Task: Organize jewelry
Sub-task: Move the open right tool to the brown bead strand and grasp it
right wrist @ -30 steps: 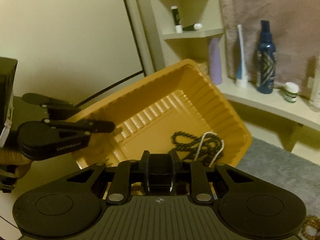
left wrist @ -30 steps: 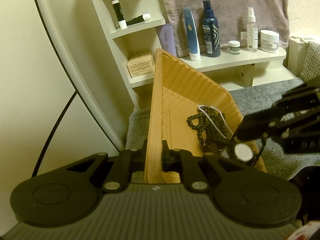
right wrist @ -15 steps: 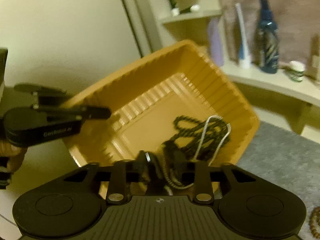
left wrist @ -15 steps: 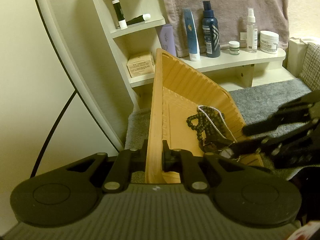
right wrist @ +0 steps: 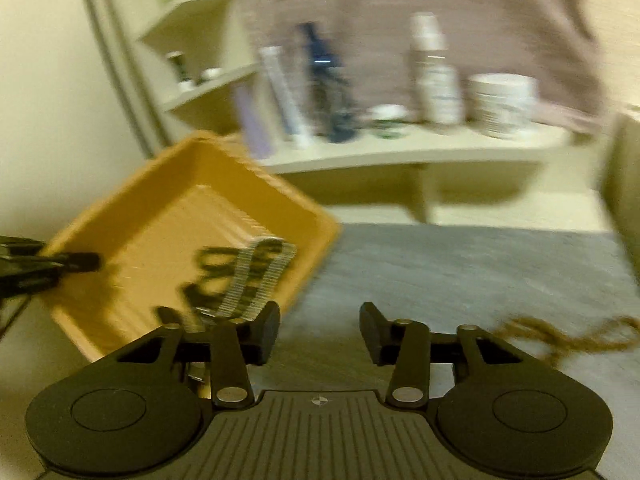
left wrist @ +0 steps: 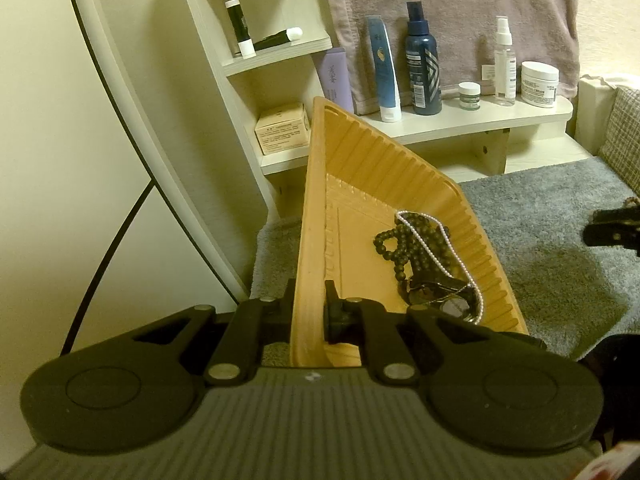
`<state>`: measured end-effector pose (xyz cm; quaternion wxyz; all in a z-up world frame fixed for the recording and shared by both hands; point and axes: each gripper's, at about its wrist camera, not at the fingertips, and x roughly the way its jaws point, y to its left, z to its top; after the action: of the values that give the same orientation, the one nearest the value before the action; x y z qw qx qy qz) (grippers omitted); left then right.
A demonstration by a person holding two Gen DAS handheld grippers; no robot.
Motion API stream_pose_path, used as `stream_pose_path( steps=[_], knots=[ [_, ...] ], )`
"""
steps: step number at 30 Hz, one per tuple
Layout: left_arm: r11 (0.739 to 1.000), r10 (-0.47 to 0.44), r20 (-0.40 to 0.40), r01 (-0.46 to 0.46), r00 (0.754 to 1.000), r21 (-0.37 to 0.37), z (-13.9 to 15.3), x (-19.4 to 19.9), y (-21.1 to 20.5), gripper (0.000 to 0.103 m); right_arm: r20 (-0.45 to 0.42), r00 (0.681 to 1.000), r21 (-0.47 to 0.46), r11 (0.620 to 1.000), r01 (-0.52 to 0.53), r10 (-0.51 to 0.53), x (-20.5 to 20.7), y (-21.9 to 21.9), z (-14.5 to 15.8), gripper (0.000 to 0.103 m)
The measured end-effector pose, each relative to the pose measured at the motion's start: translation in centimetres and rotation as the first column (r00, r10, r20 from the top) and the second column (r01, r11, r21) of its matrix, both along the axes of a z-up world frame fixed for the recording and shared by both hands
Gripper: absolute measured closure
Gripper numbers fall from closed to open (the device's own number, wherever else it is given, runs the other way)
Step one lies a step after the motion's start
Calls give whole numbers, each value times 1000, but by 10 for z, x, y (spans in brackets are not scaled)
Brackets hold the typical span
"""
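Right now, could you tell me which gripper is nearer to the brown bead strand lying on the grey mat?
Right. The right gripper, jaws opening and empty, hovers beside the brown bead strand; the left gripper is clamped on the orange tray wall.

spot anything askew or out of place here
The orange tray is tipped up on edge, held by its wall in the left tongs, so the necklaces have slid into its low corner. A brown bead strand lies loose on the grey carpet.
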<state>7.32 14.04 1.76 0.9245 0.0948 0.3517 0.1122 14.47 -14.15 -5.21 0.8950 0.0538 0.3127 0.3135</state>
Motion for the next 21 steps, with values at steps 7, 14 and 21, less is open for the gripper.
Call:
stream_pose_path(
  steps=[7, 14, 21],
  knots=[
    [1000, 1, 1, -1, 1000, 1, 0, 0, 0, 93, -2, 971, -71, 968, 240, -241, -4, -58, -21, 51],
    [1000, -1, 0, 1, 1000, 6, -1, 1, 0, 93, -4, 944, -70, 941, 330, -331, 0, -90, -26, 51],
    [1000, -2, 0, 2, 1000, 6, -1, 1, 0, 93, 0, 945, -74, 943, 325, -326, 14, -87, -30, 52]
  ],
)
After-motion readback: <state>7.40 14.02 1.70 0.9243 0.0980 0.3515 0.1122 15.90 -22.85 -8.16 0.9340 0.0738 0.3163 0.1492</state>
